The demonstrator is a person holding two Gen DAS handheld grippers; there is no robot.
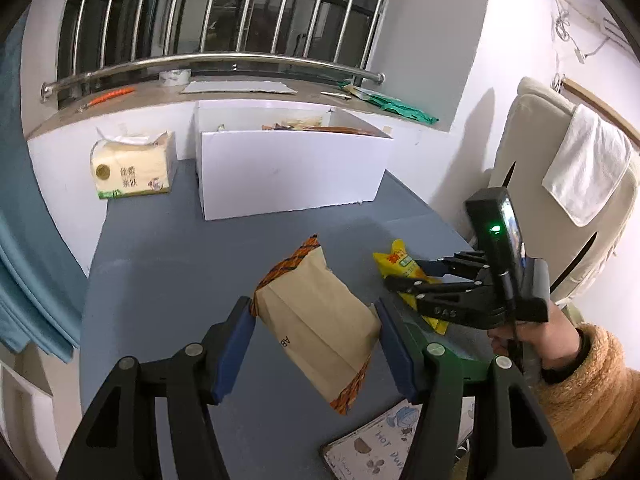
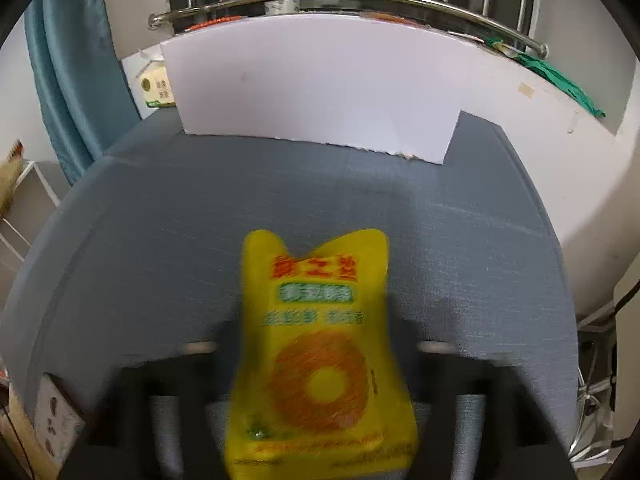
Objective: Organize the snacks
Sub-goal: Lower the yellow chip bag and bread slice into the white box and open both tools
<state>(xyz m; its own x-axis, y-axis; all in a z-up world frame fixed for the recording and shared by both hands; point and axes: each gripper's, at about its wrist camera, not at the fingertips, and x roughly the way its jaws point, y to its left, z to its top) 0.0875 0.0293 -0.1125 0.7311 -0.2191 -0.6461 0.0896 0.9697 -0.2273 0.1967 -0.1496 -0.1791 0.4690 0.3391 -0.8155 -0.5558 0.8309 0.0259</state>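
Note:
A brown paper snack bag (image 1: 320, 320) with orange patterned ends is held between the blue pads of my left gripper (image 1: 316, 320), lifted a little above the grey table (image 1: 160, 280). My right gripper (image 1: 404, 282) is shut on a yellow snack packet (image 1: 404, 264), seen to the right in the left wrist view. In the right wrist view the yellow packet (image 2: 320, 352) fills the lower centre and hides the blurred fingers. A white open box (image 1: 292, 172) with some snacks inside stands at the back of the table; it also shows in the right wrist view (image 2: 316, 92).
A pack of tissues (image 1: 132, 168) stands left of the box. A printed card (image 1: 376, 444) lies at the table's near edge. A windowsill (image 1: 200, 96) with bars runs behind the box. A chair with a white towel (image 1: 584, 168) is at right. A blue curtain (image 2: 68, 80) hangs left.

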